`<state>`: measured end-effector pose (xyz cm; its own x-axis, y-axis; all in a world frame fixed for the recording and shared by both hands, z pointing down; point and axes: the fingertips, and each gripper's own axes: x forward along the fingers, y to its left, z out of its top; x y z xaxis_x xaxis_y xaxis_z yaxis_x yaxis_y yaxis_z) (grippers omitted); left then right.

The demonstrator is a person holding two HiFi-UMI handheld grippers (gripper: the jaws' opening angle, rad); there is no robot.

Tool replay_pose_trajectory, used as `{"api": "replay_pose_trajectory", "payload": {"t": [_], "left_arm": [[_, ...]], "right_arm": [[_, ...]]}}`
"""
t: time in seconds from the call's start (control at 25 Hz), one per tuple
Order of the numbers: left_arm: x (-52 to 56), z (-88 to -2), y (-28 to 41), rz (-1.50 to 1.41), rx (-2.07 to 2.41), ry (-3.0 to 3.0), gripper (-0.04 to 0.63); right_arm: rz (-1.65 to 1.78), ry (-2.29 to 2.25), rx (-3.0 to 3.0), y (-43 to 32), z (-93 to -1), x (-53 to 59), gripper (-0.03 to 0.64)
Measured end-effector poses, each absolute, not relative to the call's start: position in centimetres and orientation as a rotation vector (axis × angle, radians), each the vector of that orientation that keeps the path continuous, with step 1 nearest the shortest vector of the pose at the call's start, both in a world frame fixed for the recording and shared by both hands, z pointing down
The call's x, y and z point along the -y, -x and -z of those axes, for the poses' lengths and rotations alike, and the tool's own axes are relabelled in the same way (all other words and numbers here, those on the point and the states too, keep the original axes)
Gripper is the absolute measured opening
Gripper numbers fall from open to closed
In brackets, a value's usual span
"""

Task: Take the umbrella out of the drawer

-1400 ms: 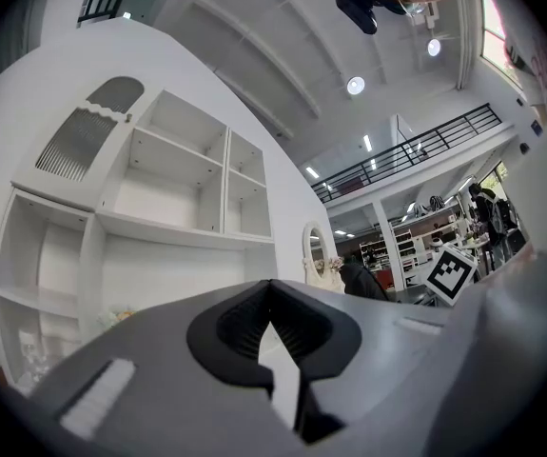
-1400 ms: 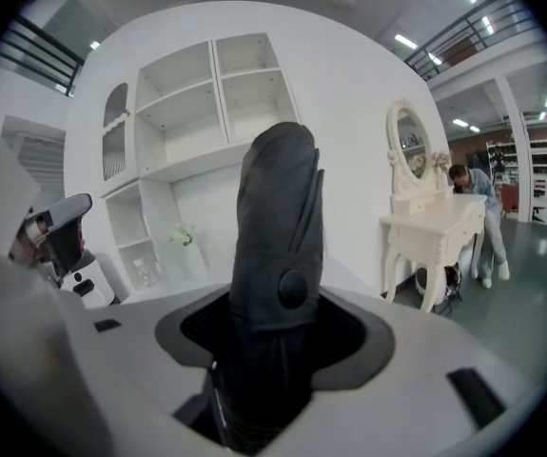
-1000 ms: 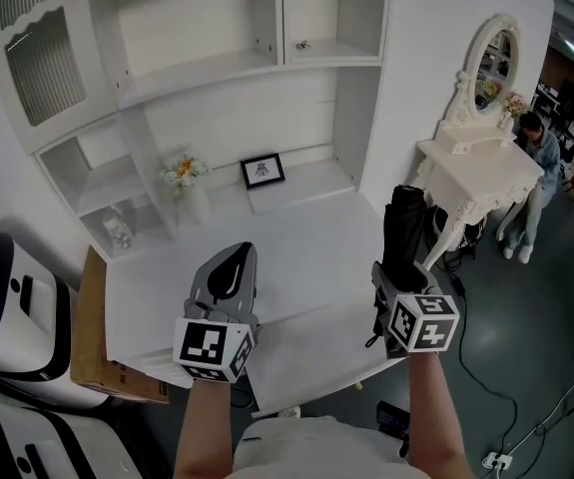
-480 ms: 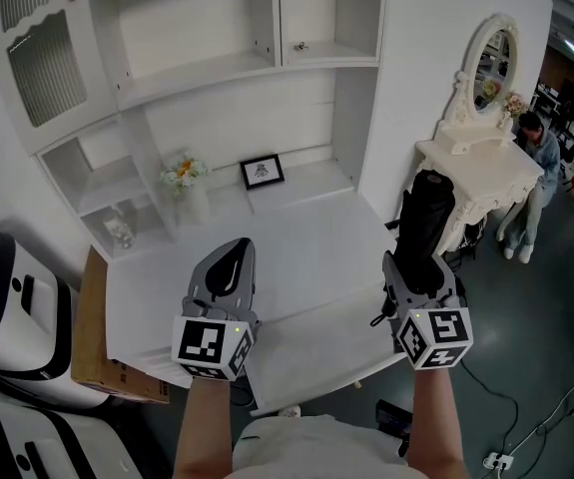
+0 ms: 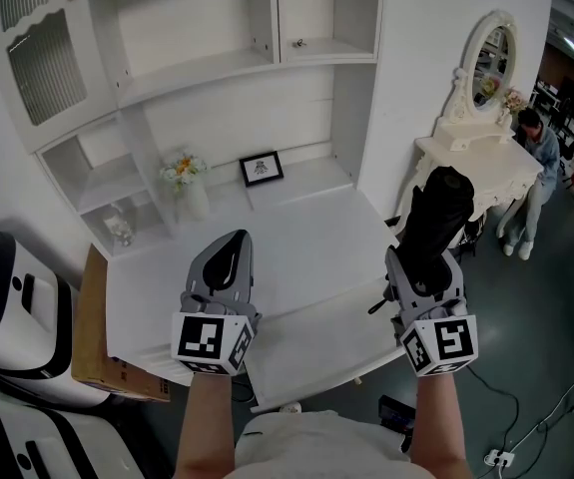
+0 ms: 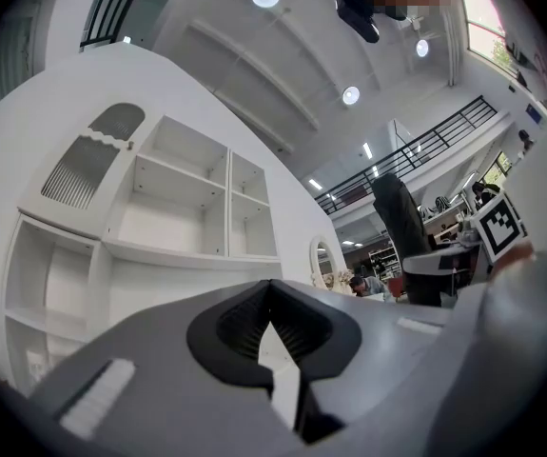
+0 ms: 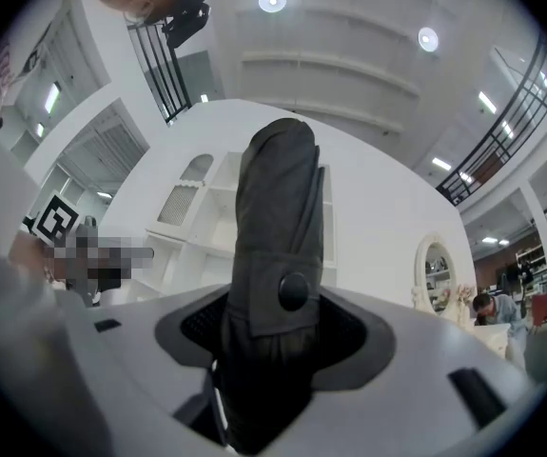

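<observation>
A black folded umbrella [image 5: 436, 216] stands up from my right gripper [image 5: 423, 267], which is shut on its lower part, above the desk's right edge. In the right gripper view the umbrella [image 7: 278, 246], with a strap and a snap button, fills the space between the jaws of the right gripper [image 7: 275, 336]. Over the desk's front my left gripper [image 5: 229, 252] is shut with nothing in it. The left gripper view shows the left gripper [image 6: 271, 298] with its jaws together and the umbrella [image 6: 401, 236] to the right. The white drawer [image 5: 311, 345] stands pulled out below both grippers.
On the white desk [image 5: 267, 238] a small picture frame [image 5: 261, 169] and a vase of flowers [image 5: 187, 180] stand at the back, under open shelves. A vanity table with a mirror [image 5: 476, 158] and a person [image 5: 536, 153] are at the right. A cardboard box [image 5: 92, 337] is at the left.
My right gripper has risen with the umbrella and tilted it, so that its top leans to the right. The left gripper has stayed put.
</observation>
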<state>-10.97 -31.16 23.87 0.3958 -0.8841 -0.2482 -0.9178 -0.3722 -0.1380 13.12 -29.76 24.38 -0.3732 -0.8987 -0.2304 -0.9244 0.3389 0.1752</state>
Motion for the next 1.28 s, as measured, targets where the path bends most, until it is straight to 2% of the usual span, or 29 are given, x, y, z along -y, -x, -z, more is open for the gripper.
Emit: {"api": "replay_pose_trajectory", "payload": {"t": [0.48,1.28], "left_arm": [[31.2,-22.3,12.1,-0.225,-1.586,2.360,0.011],[31.0,-20.1,12.8,-0.258,-1.558,2.321,0.009]], "right_arm": [[-0.574,1.705,-2.490,-12.4,-21.7,29.0,0.250],[-0.595,1.718,-2.474,-11.9,-20.7,29.5,0.250]]}}
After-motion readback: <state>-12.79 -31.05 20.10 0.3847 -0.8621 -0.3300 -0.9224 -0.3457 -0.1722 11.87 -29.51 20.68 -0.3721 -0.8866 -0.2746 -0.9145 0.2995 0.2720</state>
